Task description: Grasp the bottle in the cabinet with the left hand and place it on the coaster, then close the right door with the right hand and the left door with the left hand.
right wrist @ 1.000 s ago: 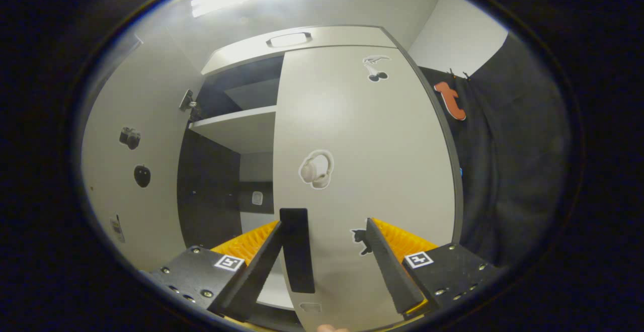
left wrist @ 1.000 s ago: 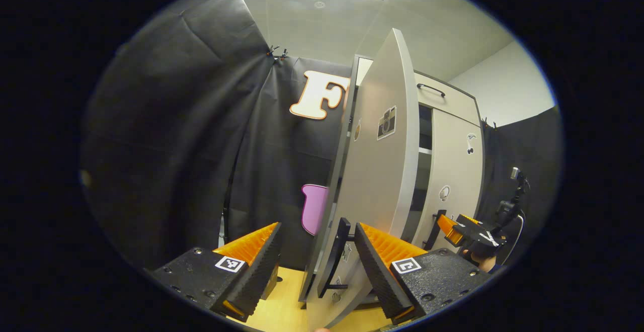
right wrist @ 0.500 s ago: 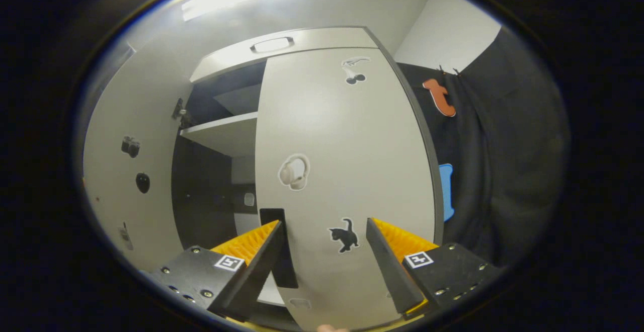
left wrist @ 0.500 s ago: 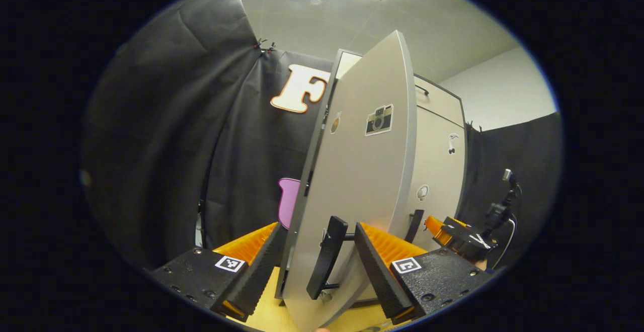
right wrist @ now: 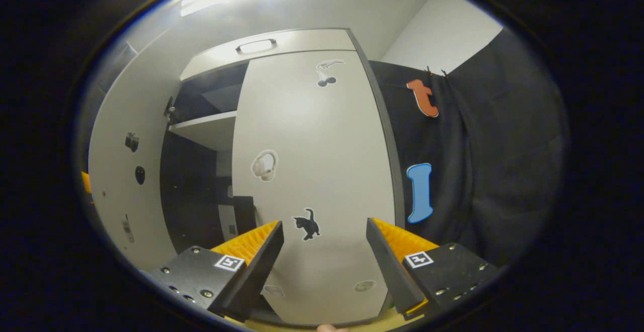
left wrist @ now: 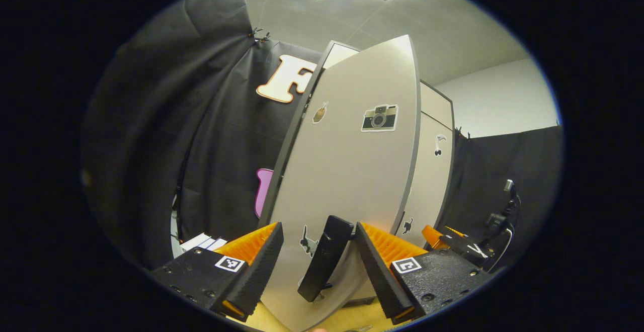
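In the left gripper view the left gripper [left wrist: 318, 251] stands open around the left door's handle [left wrist: 324, 257]; the left door [left wrist: 347, 171] has swung further toward shut since a second ago. In the right gripper view the right gripper [right wrist: 324, 251], open, faces the right door [right wrist: 312, 171], apparently closed; the gap at left has narrowed. Bottle and coaster: whereabouts untold.

The left door [left wrist: 347, 171] is smooth, matt grey board with a faint sheen under the ceiling light; its handle [left wrist: 324, 259] looks matt black plastic. The right door [right wrist: 312, 171] has the same smooth, satin-grey face, with flat paper-like stickers on it. Beside the right door, the wall cloth [right wrist: 483, 171] hangs matt and creased. Below the left door, the bench [left wrist: 282, 322] shows pale, smooth wood.
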`<control>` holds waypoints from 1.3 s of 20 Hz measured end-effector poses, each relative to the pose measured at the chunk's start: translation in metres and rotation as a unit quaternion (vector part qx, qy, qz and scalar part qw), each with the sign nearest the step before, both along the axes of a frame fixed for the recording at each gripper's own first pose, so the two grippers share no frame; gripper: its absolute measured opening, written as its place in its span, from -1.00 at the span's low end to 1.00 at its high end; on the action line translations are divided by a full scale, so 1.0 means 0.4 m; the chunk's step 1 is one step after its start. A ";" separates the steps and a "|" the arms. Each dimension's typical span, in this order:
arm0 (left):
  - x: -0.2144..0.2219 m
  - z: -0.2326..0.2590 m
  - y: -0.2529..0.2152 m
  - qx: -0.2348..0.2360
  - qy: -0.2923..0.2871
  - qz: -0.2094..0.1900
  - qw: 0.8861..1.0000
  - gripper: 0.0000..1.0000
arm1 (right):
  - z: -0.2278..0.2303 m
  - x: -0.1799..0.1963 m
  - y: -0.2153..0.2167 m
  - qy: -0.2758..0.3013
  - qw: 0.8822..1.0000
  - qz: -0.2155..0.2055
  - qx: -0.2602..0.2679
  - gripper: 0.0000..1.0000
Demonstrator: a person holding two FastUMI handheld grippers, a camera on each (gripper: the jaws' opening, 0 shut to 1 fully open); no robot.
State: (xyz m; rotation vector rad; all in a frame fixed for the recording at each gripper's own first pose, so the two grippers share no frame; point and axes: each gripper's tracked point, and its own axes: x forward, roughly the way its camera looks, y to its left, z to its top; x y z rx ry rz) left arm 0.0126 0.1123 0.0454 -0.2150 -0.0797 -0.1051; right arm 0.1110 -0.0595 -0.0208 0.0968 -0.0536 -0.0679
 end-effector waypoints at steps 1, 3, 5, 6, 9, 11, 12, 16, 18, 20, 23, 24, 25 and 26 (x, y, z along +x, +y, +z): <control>0.006 -0.003 -0.006 0.000 0.003 -0.001 1.000 0.83 | -0.001 -0.011 -0.014 0.001 1.000 -0.005 0.000 1.00; 0.016 -0.008 -0.016 -0.004 0.008 -0.004 1.000 0.89 | -0.005 -0.030 -0.036 0.005 1.000 -0.012 0.000 1.00; 0.030 -0.012 -0.036 -0.007 0.013 -0.012 1.000 0.93 | -0.008 -0.049 -0.060 0.008 1.000 -0.020 -0.003 1.00; 0.036 -0.012 -0.043 -0.007 0.015 -0.017 1.000 0.96 | -0.010 -0.058 -0.071 0.010 1.000 -0.024 -0.003 1.00; 0.055 -0.011 -0.060 0.002 0.019 -0.025 1.000 0.90 | -0.016 -0.090 -0.110 0.015 0.999 -0.037 -0.001 1.00; 0.064 -0.015 -0.075 0.010 0.021 -0.030 0.999 0.92 | -0.016 -0.108 -0.141 0.017 0.999 -0.049 -0.004 1.00; 0.070 -0.014 -0.081 0.015 0.021 -0.032 0.999 0.93 | -0.014 -0.114 -0.158 0.017 0.998 -0.055 -0.007 1.00; 0.094 -0.020 -0.108 0.026 0.023 -0.041 0.999 0.94 | -0.009 -0.156 -0.229 0.019 0.997 -0.076 -0.014 0.94; 0.111 -0.024 -0.126 0.033 0.023 -0.048 0.998 0.94 | -0.008 -0.180 -0.261 0.019 0.996 -0.088 -0.015 1.00; 0.129 -0.026 -0.144 0.041 0.023 -0.055 0.997 0.93 | -0.011 -0.203 -0.289 0.020 0.995 -0.096 -0.019 1.00; 0.156 -0.033 -0.166 0.043 0.025 -0.063 0.997 0.93 | -0.012 -0.231 -0.314 0.023 0.994 -0.099 -0.027 1.00; 0.165 -0.035 -0.173 0.041 0.025 -0.067 0.997 0.90 | -0.009 -0.238 -0.318 0.023 0.994 -0.100 -0.032 1.00; 0.175 -0.035 -0.182 0.040 0.026 -0.069 0.996 0.90 | -0.007 -0.245 -0.323 0.023 0.994 -0.100 -0.036 1.00; 0.183 -0.037 -0.184 0.040 0.028 -0.067 0.997 0.93 | -0.005 -0.250 -0.323 0.023 0.994 -0.098 -0.041 1.00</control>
